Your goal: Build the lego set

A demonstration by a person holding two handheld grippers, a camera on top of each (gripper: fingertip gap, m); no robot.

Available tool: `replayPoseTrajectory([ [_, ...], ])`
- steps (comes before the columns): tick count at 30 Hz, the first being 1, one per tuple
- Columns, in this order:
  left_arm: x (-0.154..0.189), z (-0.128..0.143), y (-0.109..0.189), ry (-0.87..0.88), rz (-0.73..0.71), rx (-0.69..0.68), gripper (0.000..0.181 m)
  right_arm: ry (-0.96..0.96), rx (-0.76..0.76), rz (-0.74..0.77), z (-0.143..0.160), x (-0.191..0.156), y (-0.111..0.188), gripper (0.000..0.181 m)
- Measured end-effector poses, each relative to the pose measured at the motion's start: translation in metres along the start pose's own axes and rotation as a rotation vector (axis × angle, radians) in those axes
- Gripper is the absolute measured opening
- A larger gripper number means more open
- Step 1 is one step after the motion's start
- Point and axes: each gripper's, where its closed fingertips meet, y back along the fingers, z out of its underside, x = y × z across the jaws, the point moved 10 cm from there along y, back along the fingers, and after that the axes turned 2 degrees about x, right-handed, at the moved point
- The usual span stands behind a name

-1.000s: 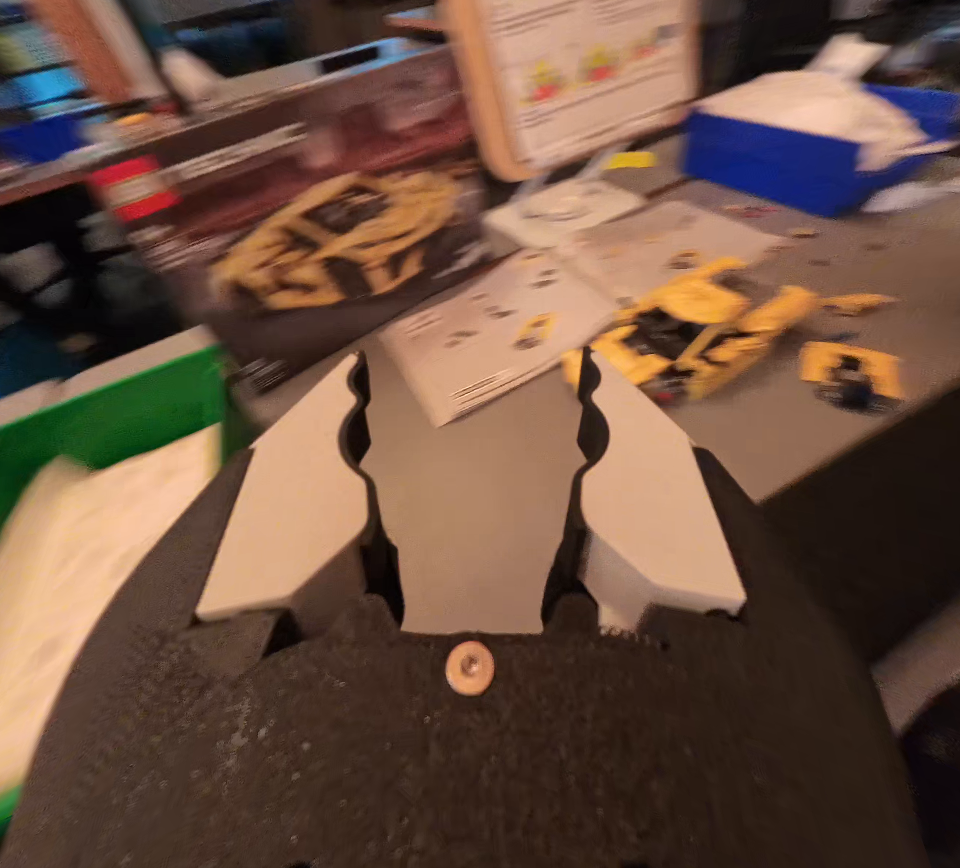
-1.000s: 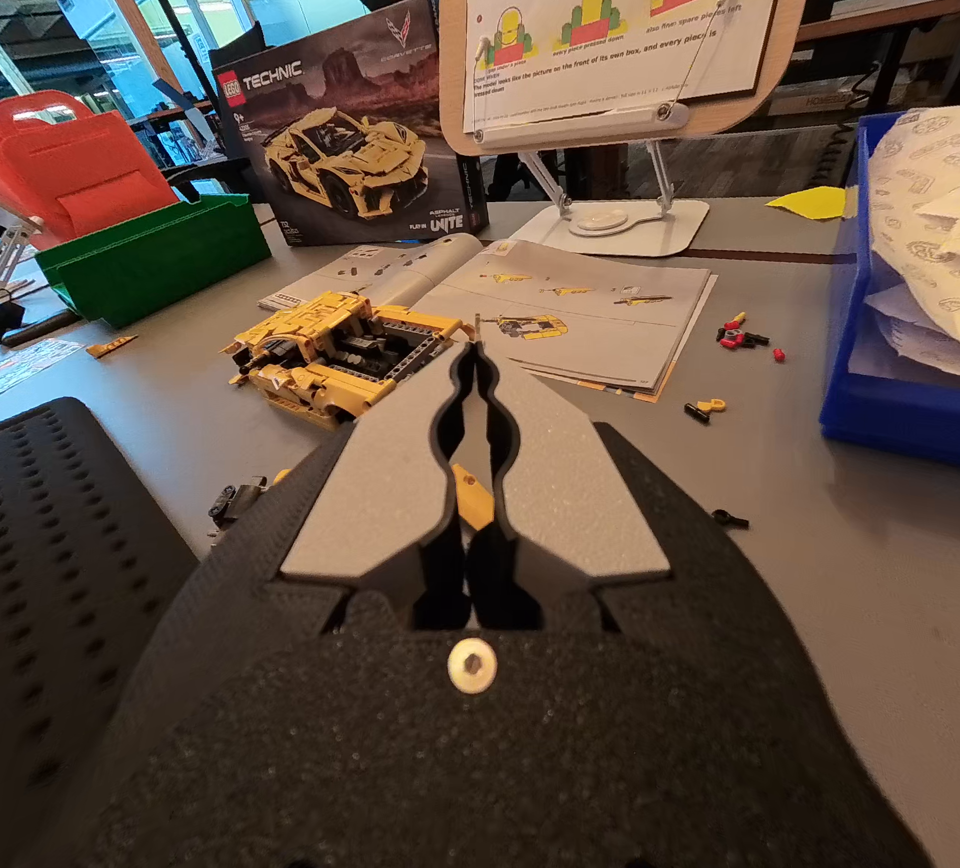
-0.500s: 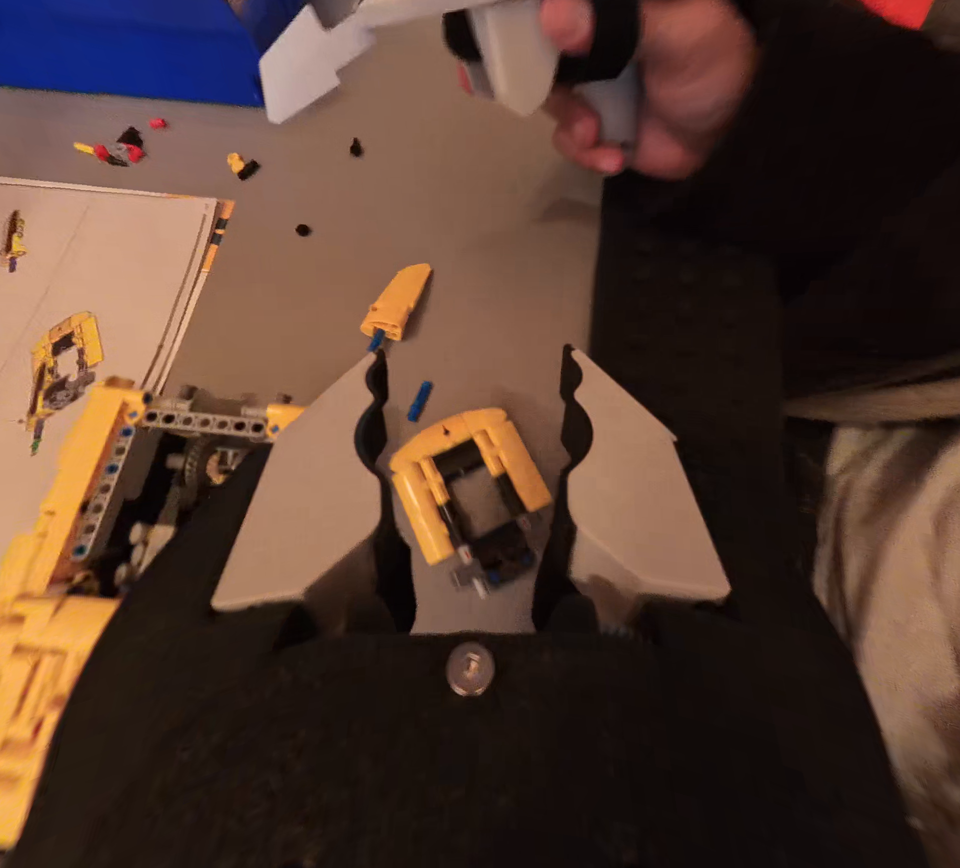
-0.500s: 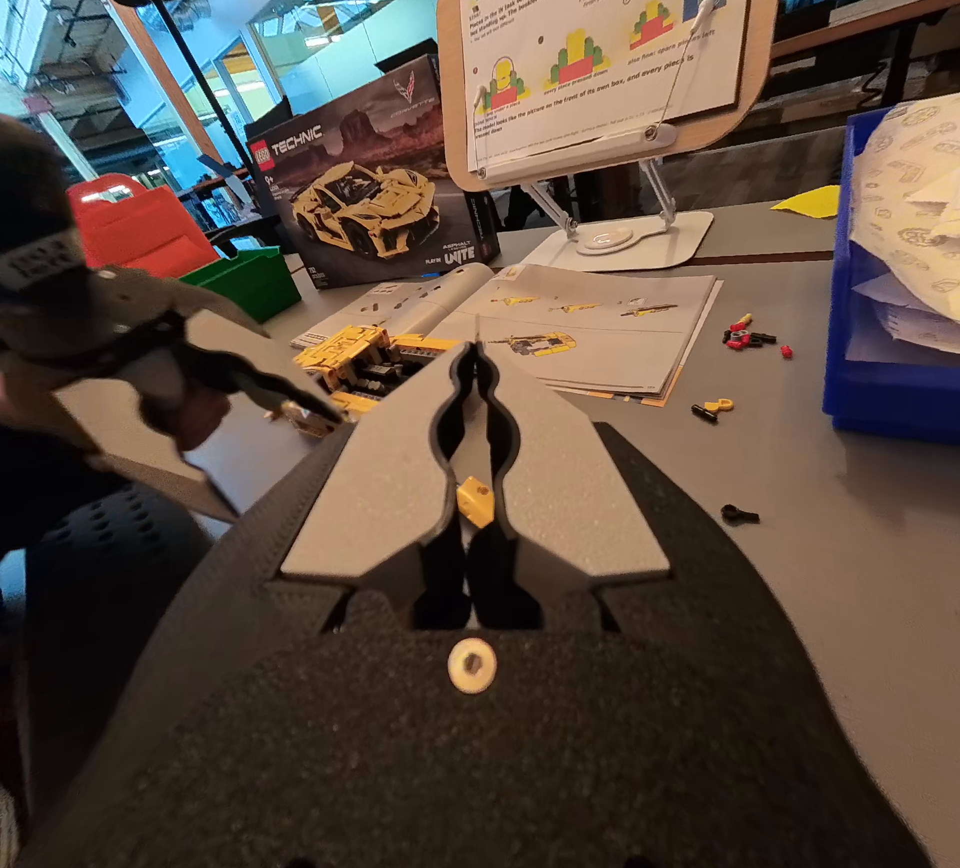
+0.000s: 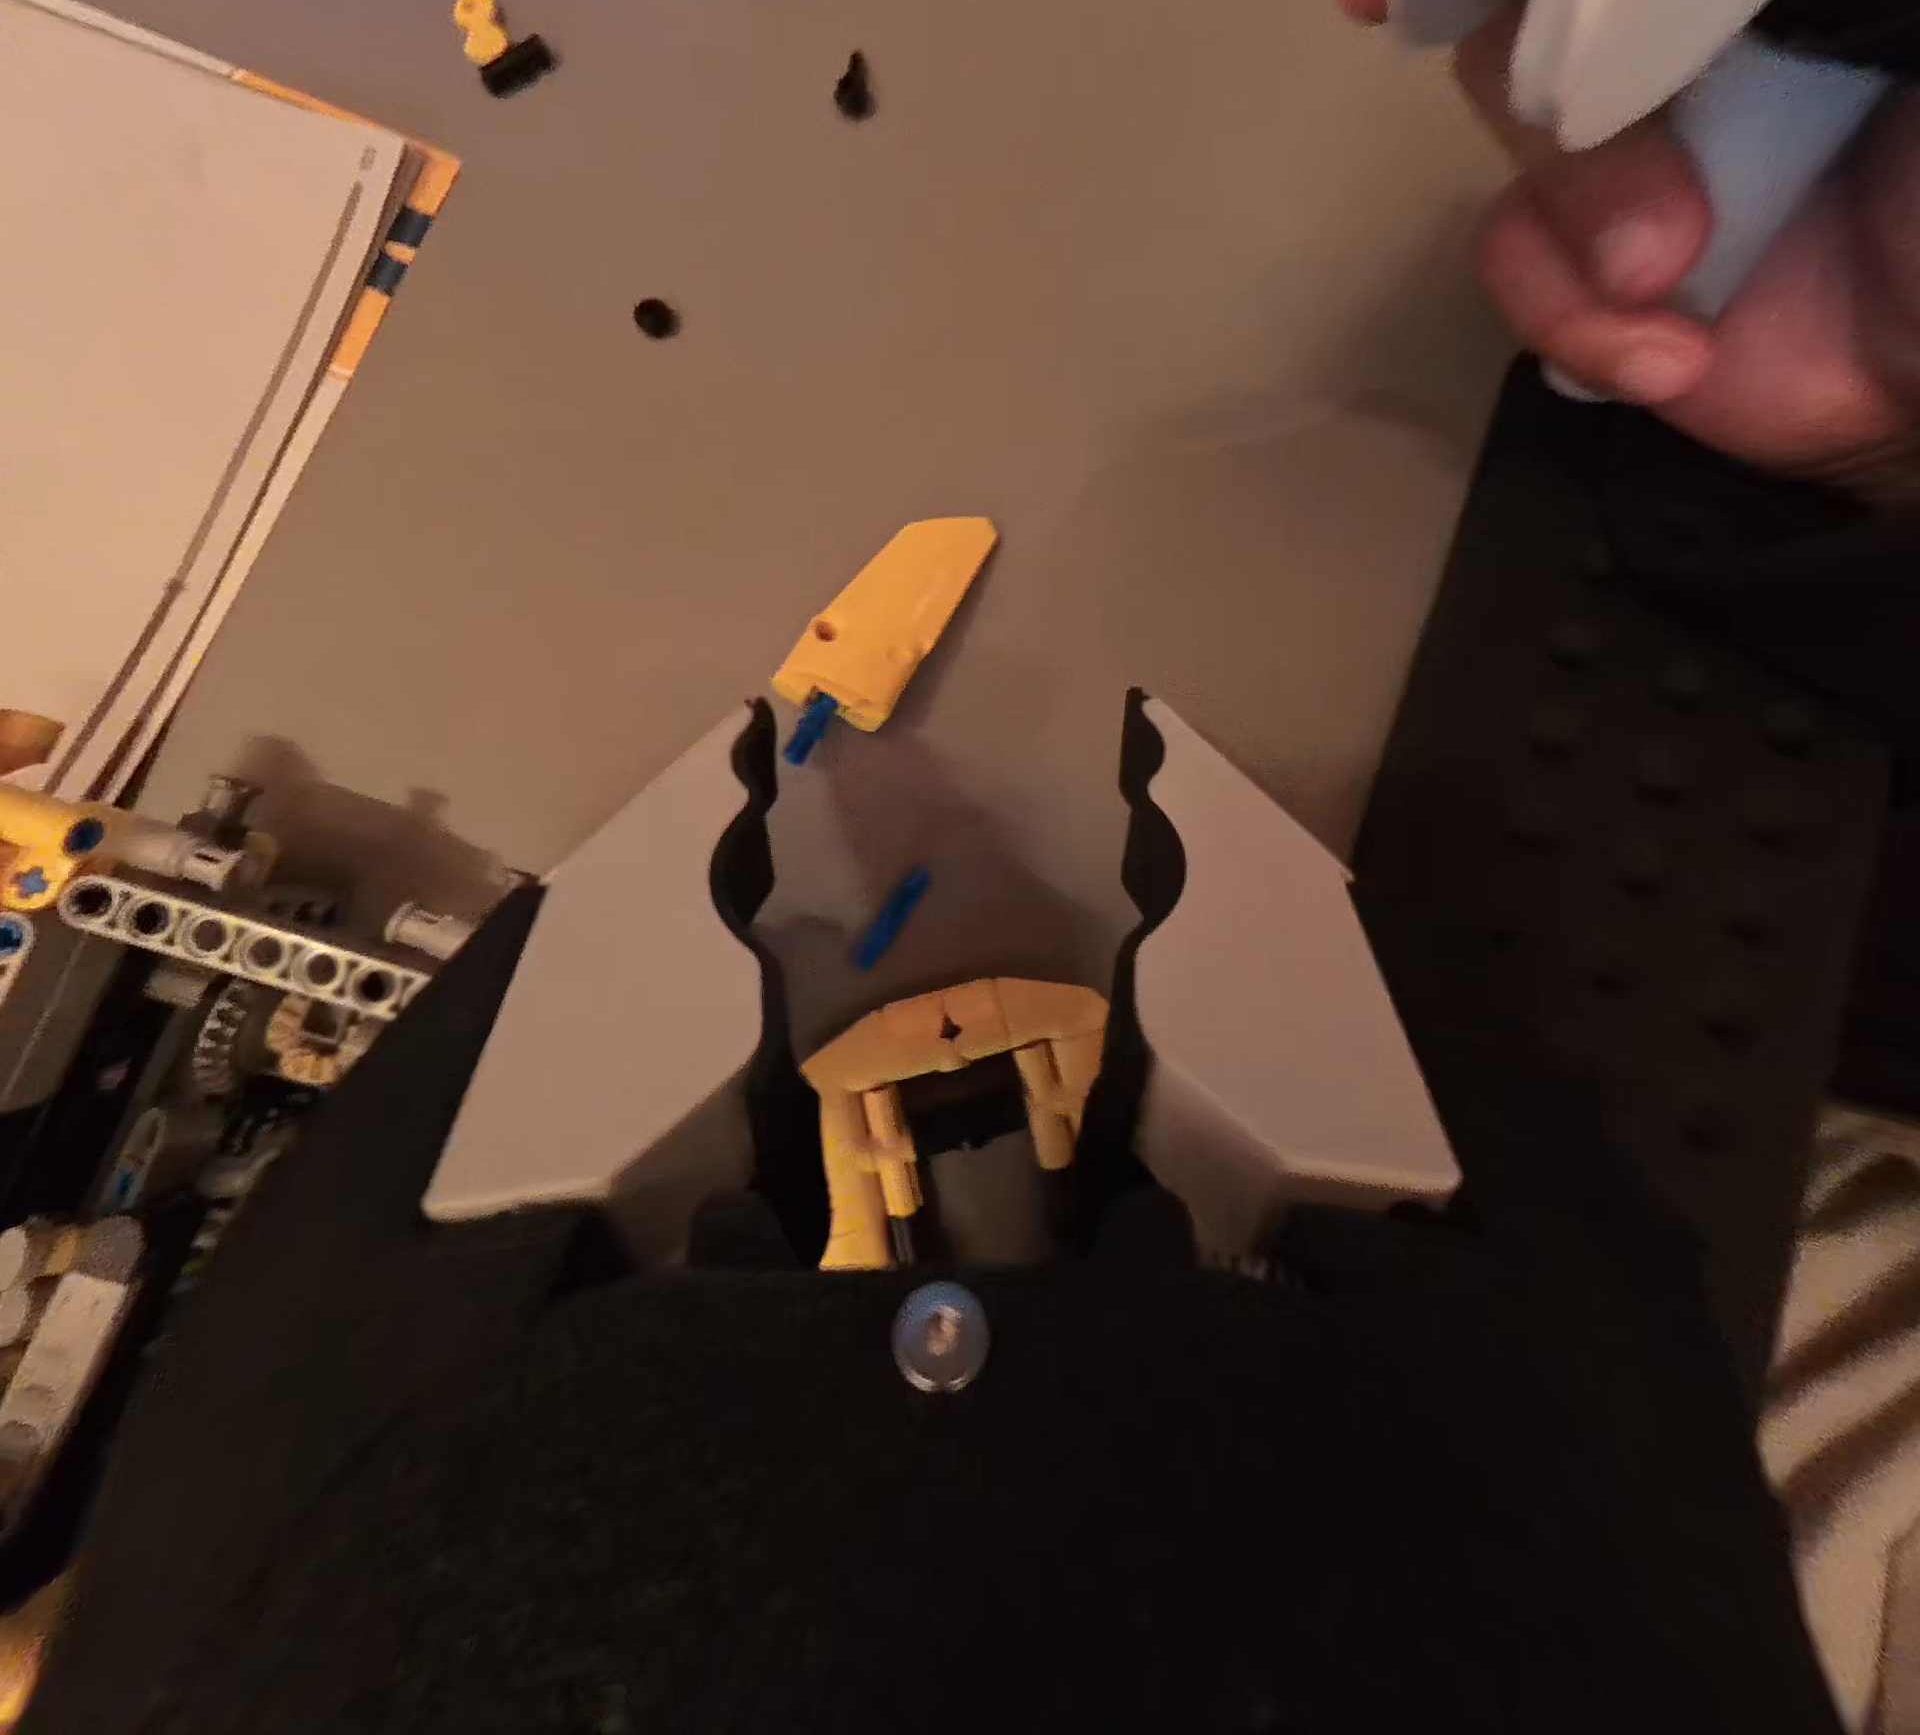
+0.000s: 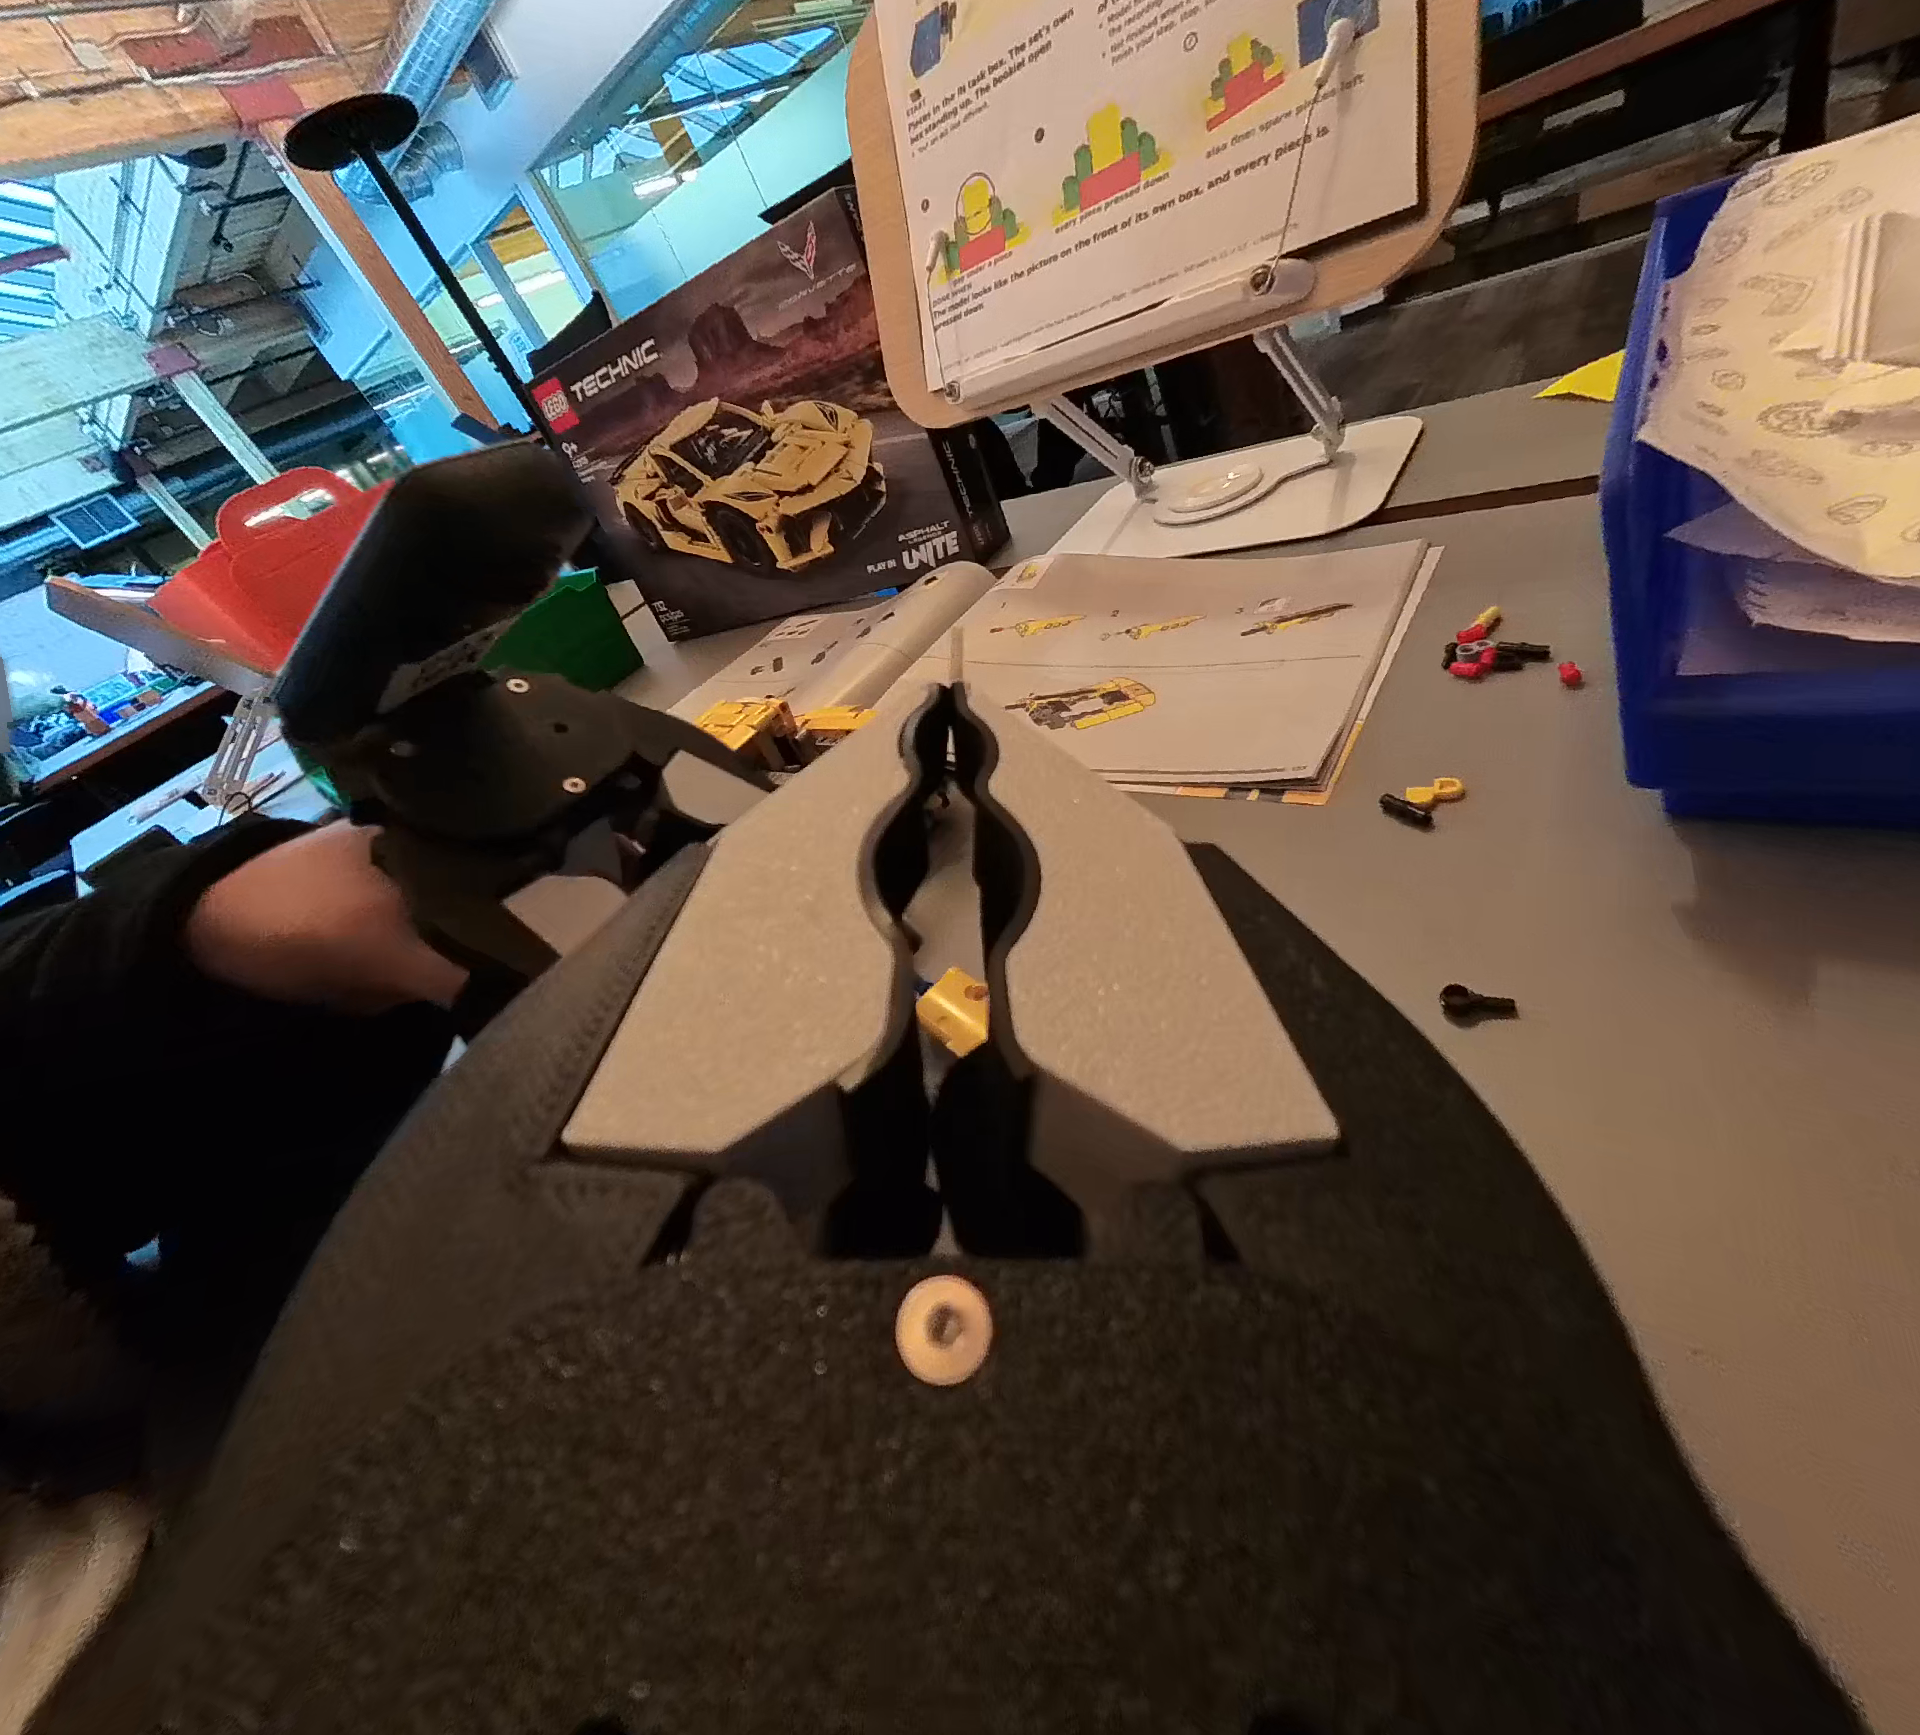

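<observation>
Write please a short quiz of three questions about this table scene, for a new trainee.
1. True or false: the left gripper is open.
2. What lies between its fingers, near their base?
A. a red pin
B. a yellow arch assembly
C. a black wheel
3. What colour is the loose pin on the table just ahead of that assembly?

Key: 1 true; 2 B; 3 blue.
</observation>
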Motion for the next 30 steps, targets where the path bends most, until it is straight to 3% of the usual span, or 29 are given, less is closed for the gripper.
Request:
replayPoseTrajectory([
  [10,0.012,0.001,-0.009,-0.067,-0.071,-0.059,0.066,-0.006,-0.007,0.001,0.001,0.001,-0.001,0.0],
  [16,0.038,-0.001,-0.009,0.053,0.202,0.013,0.063,-0.016,0.002,-0.004,0.0,0.001,0.0,0.0],
  [19,0.029,-0.002,-0.003,0.047,0.114,0.082,0.063,-0.025,0.008,-0.007,0.0,0.002,0.001,0.0],
  [24,0.02,0.01,-0.013,-0.03,-0.112,0.019,0.057,-0.03,0.008,-0.012,0.0,0.002,0.001,0.0],
  [30,0.013,0.011,-0.015,0.057,-0.071,0.062,0.033,-0.044,0.015,-0.018,0.0,0.003,0.002,0.0],
])
